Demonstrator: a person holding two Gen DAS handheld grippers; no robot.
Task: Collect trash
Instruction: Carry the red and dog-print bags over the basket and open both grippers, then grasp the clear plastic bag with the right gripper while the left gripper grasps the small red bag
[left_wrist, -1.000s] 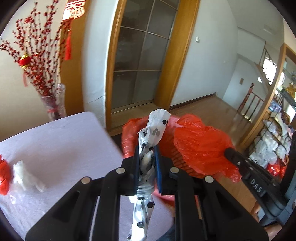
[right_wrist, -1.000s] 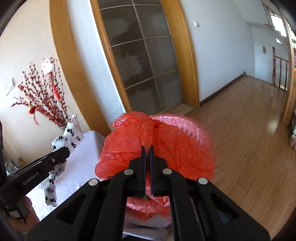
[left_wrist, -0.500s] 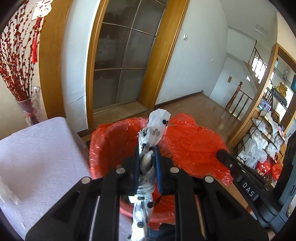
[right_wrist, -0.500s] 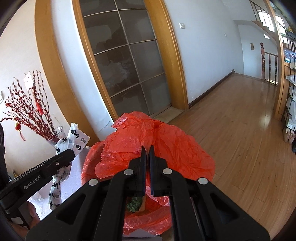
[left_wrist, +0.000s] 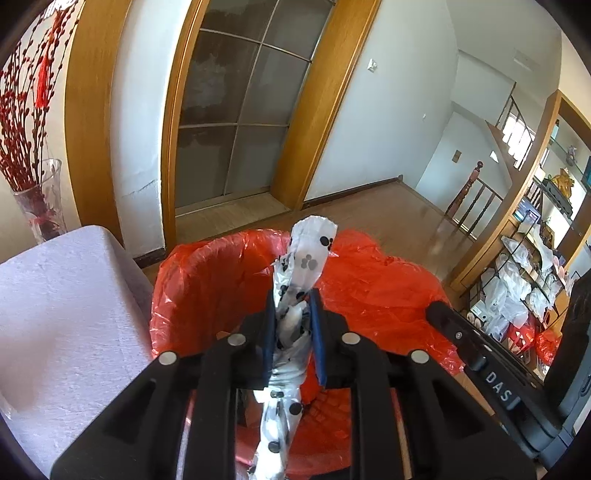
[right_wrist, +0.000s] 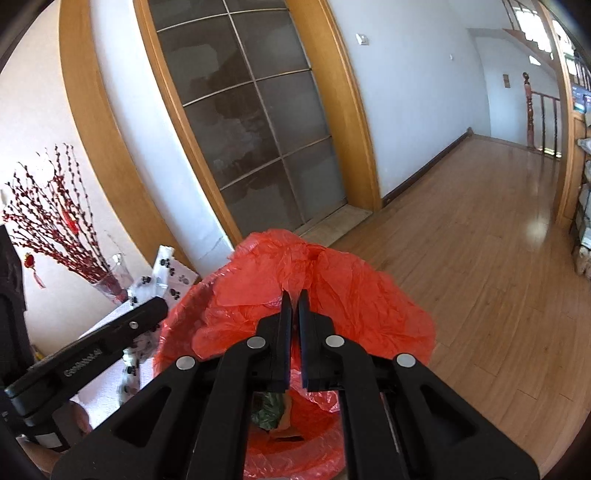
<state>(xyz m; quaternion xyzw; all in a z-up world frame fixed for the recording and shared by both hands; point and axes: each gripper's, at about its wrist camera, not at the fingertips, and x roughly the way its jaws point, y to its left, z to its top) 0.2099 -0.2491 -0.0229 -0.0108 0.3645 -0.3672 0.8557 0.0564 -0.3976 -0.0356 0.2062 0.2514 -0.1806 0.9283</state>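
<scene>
My left gripper (left_wrist: 292, 301) is shut on a white wrapper with black paw prints (left_wrist: 308, 251) and holds it upright over the open mouth of a red-lined trash bin (left_wrist: 207, 280). My right gripper (right_wrist: 294, 297) is shut on the rim of the red bin bag (right_wrist: 351, 291) and holds that side lifted. The left gripper and the wrapper (right_wrist: 166, 266) also show at the left of the right wrist view. Some trash (right_wrist: 267, 410) lies at the bottom of the bin.
A table with a pale cloth (left_wrist: 55, 295) stands left of the bin, with a glass vase of red branches (left_wrist: 37, 206) at its back. A glass-paned door (left_wrist: 236, 122) is behind. Wooden floor (right_wrist: 498, 240) stretches right, with shelves of bagged items (left_wrist: 517, 288).
My left gripper has carried the paw-print wrapper rightward off the table to above the bin opening. My right gripper has kept its hold on the red bag and the view has tilted down.
</scene>
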